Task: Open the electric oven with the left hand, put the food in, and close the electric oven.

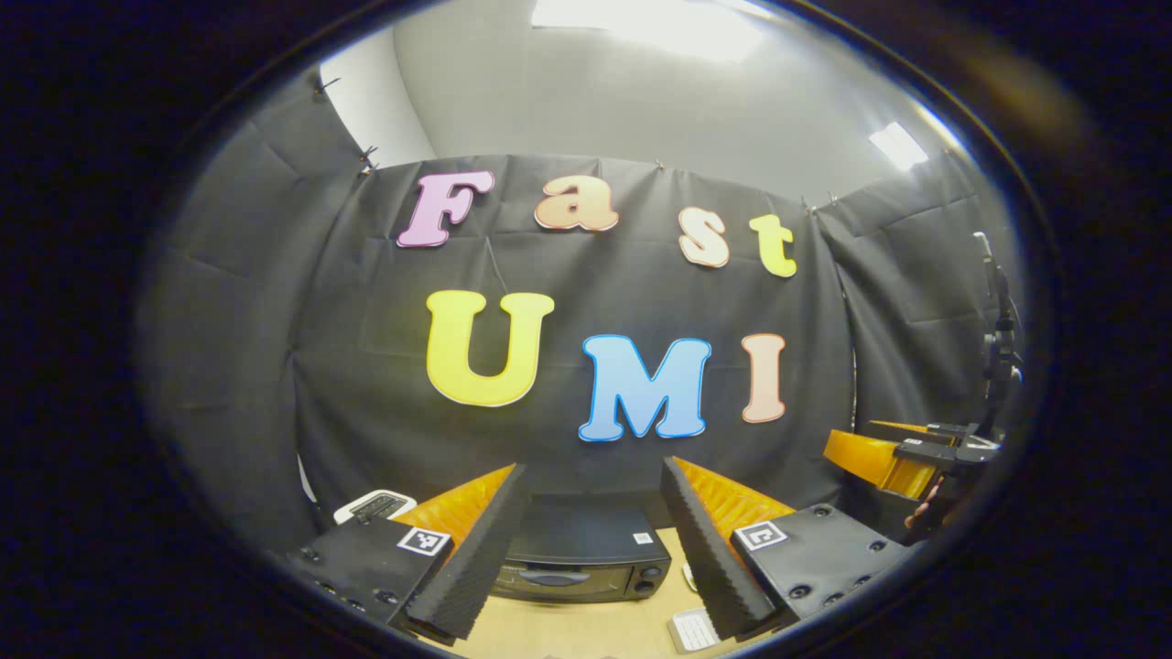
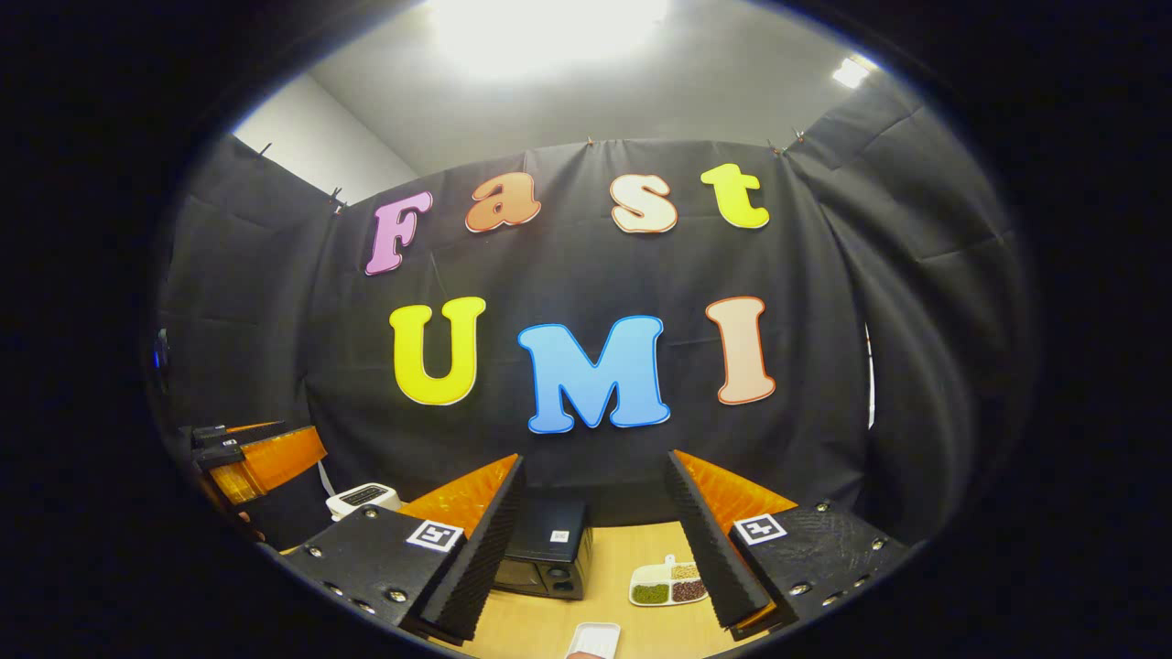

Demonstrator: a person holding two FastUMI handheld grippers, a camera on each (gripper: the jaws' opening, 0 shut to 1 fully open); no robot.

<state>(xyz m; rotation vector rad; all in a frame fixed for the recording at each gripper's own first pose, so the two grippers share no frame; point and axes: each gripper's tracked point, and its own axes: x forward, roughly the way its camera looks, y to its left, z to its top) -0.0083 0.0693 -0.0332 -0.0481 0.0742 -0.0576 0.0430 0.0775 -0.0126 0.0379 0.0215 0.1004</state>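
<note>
Oven (image 1: 577, 558) boxy, black, door shut, on wooden table (image 2: 641, 622); both grippers' ribbed jaws wide, empty.

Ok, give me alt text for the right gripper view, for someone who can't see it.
The right gripper is held open above a wooden table, aimed at a closed black electric oven. A white divided dish of grains sits to the oven's right, a white toaster to its left.
</note>
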